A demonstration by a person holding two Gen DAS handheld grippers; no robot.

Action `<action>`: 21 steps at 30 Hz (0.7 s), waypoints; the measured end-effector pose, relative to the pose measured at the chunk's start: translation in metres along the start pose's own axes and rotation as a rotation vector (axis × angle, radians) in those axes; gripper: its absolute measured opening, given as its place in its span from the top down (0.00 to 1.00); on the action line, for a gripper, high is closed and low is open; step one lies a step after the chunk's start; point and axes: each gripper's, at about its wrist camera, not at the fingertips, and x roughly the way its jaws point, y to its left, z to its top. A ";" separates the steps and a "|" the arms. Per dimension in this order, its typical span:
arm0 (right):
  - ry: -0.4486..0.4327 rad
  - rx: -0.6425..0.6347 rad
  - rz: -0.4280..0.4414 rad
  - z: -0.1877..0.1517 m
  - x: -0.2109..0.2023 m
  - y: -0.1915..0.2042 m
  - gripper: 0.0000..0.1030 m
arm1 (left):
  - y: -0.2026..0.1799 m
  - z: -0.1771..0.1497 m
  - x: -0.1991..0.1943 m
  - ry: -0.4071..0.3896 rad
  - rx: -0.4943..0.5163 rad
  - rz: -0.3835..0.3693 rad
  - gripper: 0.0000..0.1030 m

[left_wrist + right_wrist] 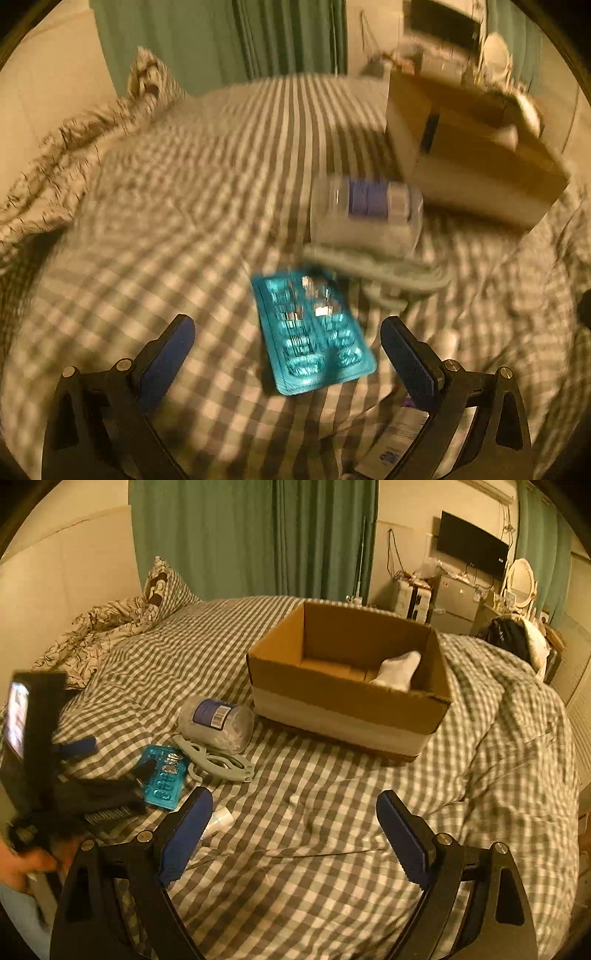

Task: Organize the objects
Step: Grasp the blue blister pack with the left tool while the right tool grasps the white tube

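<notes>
A teal blister pack [314, 332] lies on the checked bedspread, between and just ahead of my open left gripper [288, 354]; it also shows in the right wrist view [162, 777]. Beyond it lie a pale grey folding hanger [380, 273] and a clear plastic-wrapped roll with a blue label [365, 214]. An open cardboard box [347, 701] sits further back and holds a white sock [399, 670]. My right gripper [295, 830] is open and empty over bare bedspread. The left gripper [110, 771] shows at the left of the right wrist view, over the blister pack.
A small clear plastic item [219, 821] lies by my right gripper's left finger. A printed packet [399, 443] lies under my left gripper's right finger. Pillows [162, 587] and a crumpled duvet [99, 631] are at the bed's far left. Curtains [258, 535], television [472, 546] and fridge [458, 602] stand behind.
</notes>
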 end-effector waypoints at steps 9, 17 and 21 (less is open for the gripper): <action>0.108 0.023 0.061 -0.018 0.053 -0.001 0.12 | -0.020 -0.006 0.036 0.035 0.060 -0.006 0.26; 0.118 -0.011 0.053 -0.020 0.046 0.013 0.12 | -0.005 -0.007 -0.007 0.000 -0.007 -0.155 0.30; 0.139 -0.022 0.053 -0.021 0.047 0.030 0.12 | 0.007 0.001 -0.035 -0.061 0.005 -0.114 0.30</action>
